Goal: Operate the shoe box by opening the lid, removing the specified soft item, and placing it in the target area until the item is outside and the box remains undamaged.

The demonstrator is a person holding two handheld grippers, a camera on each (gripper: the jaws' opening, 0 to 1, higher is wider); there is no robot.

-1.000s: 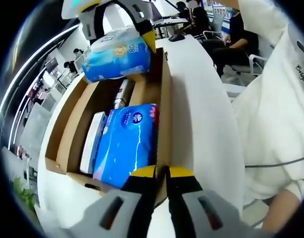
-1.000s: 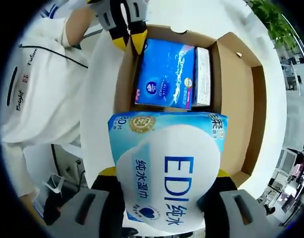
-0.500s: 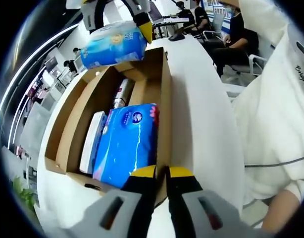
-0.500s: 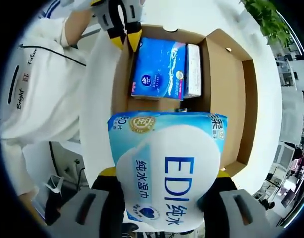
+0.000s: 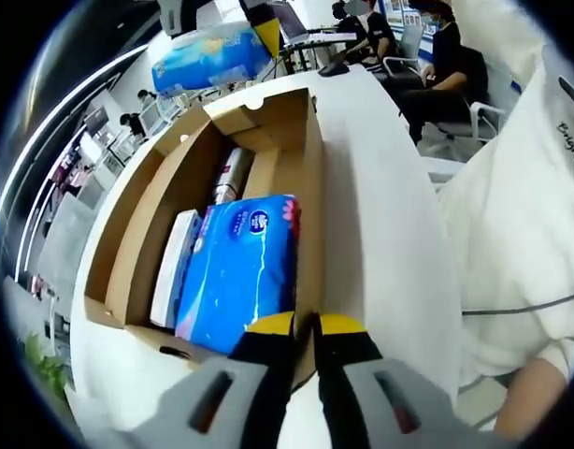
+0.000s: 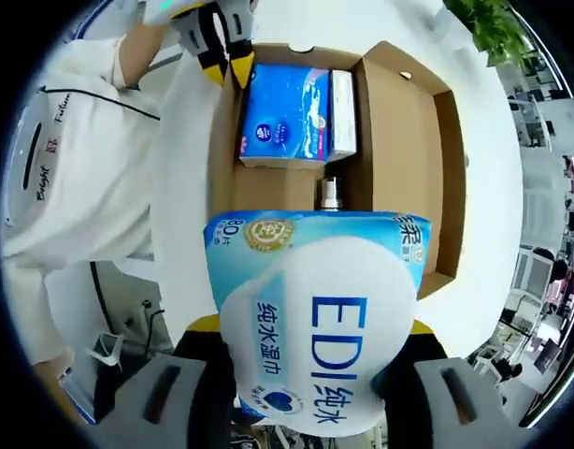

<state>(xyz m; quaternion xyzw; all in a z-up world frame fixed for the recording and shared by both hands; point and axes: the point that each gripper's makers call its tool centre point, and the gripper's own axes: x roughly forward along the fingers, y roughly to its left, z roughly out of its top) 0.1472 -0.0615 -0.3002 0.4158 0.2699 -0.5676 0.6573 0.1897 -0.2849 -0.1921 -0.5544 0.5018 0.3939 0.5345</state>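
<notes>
Wipes pack (image 6: pixel 320 323) being clamped between right gripper (image 6: pixel 310 374) jaws at bottom centre of right gripper view, held above open box (image 6: pixel 404 178); same pack (image 5: pixel 210 54) being seen at top of left gripper view. Blue tissue pack (image 5: pixel 238 271), white carton (image 5: pixel 171 267) and bottle (image 5: pixel 229 176) lying inside box (image 5: pixel 137 234). Left gripper (image 5: pixel 304 327) jaws being held together on box's near wall, bottom centre. White table (image 5: pixel 380 234) being occupied by box.

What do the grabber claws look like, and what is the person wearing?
The left gripper has grey plastic bodies with black jaws tipped in yellow. The right gripper looks the same: grey, black, yellow tips. The person wears a white sweatshirt with small black lettering and a thin dark line across it.
</notes>
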